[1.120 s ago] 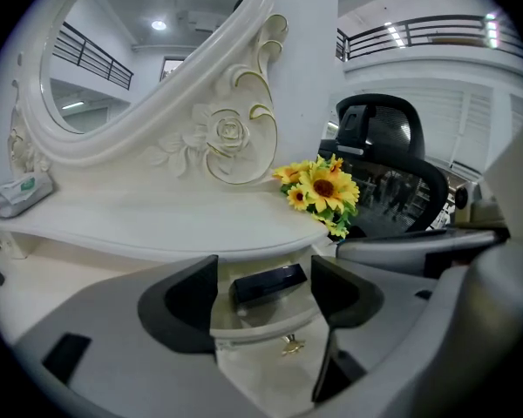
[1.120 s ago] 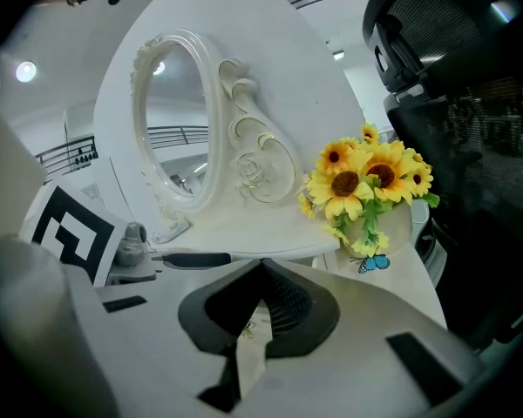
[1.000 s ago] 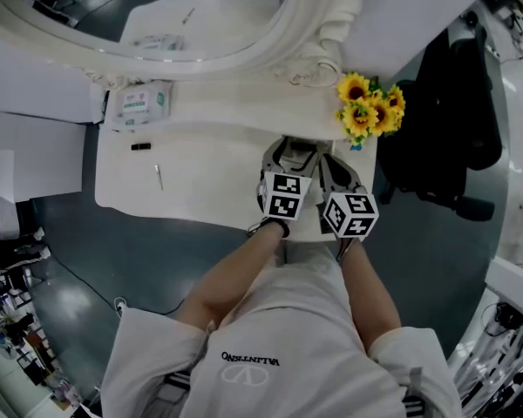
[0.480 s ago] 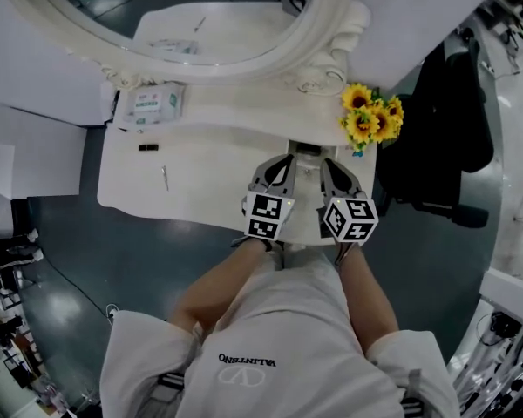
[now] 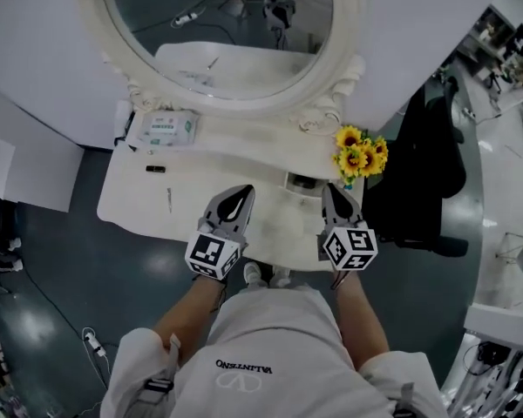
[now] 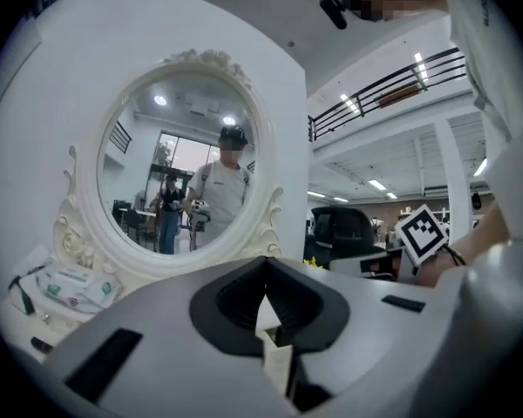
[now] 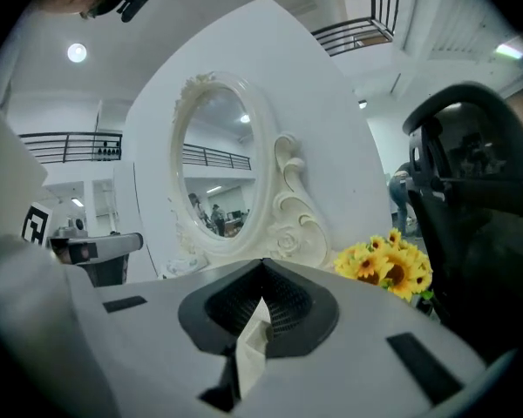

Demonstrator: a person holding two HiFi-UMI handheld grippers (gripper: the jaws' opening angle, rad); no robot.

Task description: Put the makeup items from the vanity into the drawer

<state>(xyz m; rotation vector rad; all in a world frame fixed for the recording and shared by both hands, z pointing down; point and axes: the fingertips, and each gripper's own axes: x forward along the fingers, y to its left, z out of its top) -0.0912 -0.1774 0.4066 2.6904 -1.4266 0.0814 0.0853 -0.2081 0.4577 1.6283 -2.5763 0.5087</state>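
- My left gripper [image 5: 241, 193] hangs over the desk's [image 5: 122, 212] front edge, near the middle, pointing at the mirror [image 5: 218, 24].
- In the left gripper view, the left gripper's [image 6: 264, 266] jaws are pressed together at the tips with nothing between them.
- My right gripper [image 5: 330, 190] sits over the front right corner, well apart from the left one, and also points toward the back.
- In the right gripper view, the right gripper's [image 7: 261, 268] jaws meet at the tips too, and I see nothing pinched in them.
- The makeup lies on the left part of the desk, clear of both grippers. There is a short black stick [image 5: 155, 169] and, nearer the front edge, a thin pencil [image 5: 168, 200]. The two lie apart from each other.
- A tissue pack [image 5: 164, 129] rests at the back left corner, just under the mirror frame.
- Sunflowers [image 5: 359, 157] stand at the back right corner, and I see them again just right of my right gripper's tips [image 7: 388, 264].
- A small dark-fronted box [image 5: 303, 181] sits near the back edge, between my right gripper and the flowers. I can't tell what it is.
- A black chair [image 5: 431, 172] stands off the desk's right edge.
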